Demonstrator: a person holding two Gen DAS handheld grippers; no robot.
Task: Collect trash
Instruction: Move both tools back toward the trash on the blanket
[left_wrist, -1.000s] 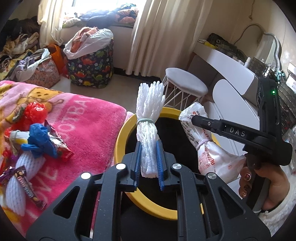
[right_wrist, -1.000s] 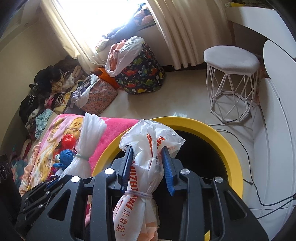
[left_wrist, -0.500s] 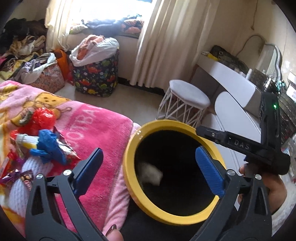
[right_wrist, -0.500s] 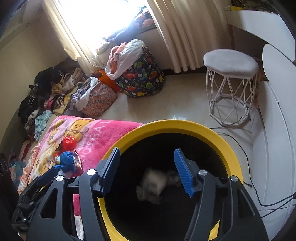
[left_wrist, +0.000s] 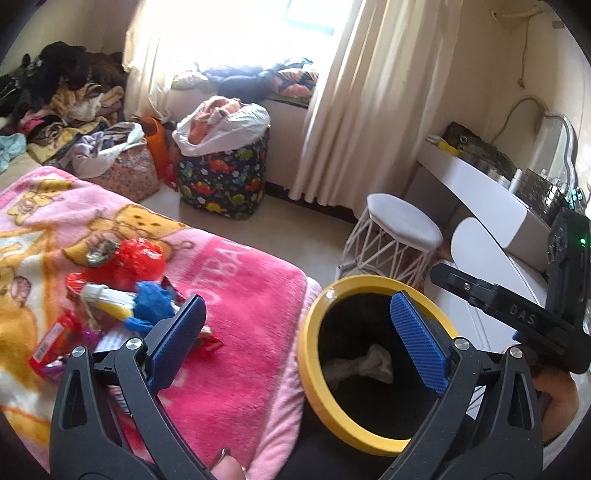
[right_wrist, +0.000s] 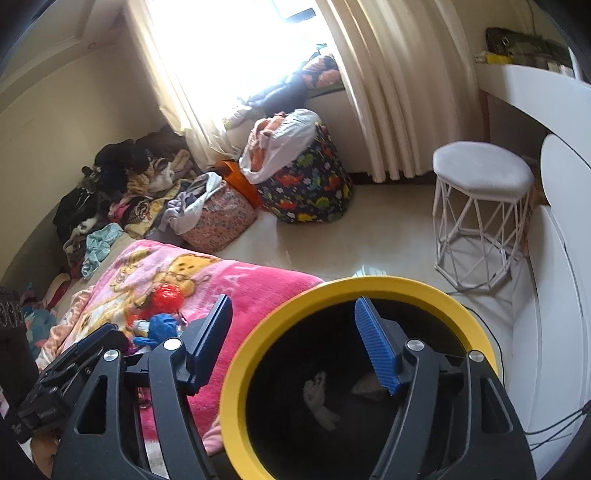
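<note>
Now your left gripper (left_wrist: 299, 341) gapes wide, empty | right gripper (right_wrist: 295, 343) opening, empty | both straddle bin rim (right_wrist: 399, 286) beside blanket edge (left_wrist: 295, 291).

A: What is different now?

B: The left gripper (left_wrist: 295, 332) lets go of the white net bundle. Its jaws are wide apart with nothing in them.

A: And the other one?

B: The right gripper (right_wrist: 293, 345) drops its white printed bag, and its jaws are opening, empty too.

A: Where is the trash?

B: Both pieces now lie down in the yellow-rimmed bin (left_wrist: 310, 354). Both grippers are pulled back and up from it.
</note>
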